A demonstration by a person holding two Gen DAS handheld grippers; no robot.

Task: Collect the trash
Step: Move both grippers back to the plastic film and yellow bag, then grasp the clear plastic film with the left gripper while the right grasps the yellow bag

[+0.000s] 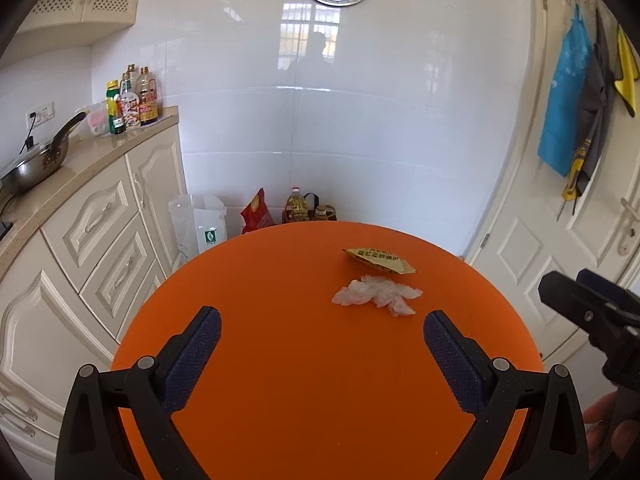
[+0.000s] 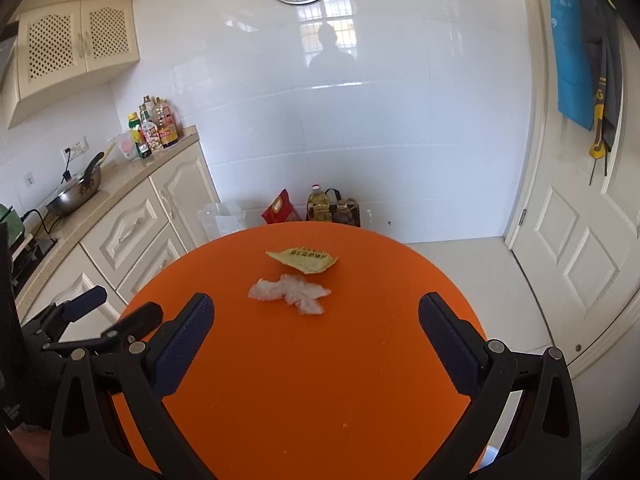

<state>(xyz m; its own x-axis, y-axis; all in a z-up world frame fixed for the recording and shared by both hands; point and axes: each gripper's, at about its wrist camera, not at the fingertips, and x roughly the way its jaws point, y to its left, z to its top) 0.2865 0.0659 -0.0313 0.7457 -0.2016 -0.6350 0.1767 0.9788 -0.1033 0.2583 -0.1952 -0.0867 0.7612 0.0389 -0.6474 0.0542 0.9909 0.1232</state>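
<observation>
Round orange table [image 2: 320,380] carried two trash items, far-centre. Yellow wrapper [image 2: 305,260]: flat, creased, pointed ends, dark print on top. Just nearer, apart from it: crumpled white tissue [image 2: 289,293], irregular, lumpy. L gripper [image 1: 322,332] jaws wide apart, holding nothing, short of tissue. R gripper [image 2: 316,320] likewise spread wide, empty, tissue just ahead.

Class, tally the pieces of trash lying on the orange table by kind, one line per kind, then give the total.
Yellow printed wrapper: 1
Crumpled white tissue: 1
Total on the orange table: 2
</observation>
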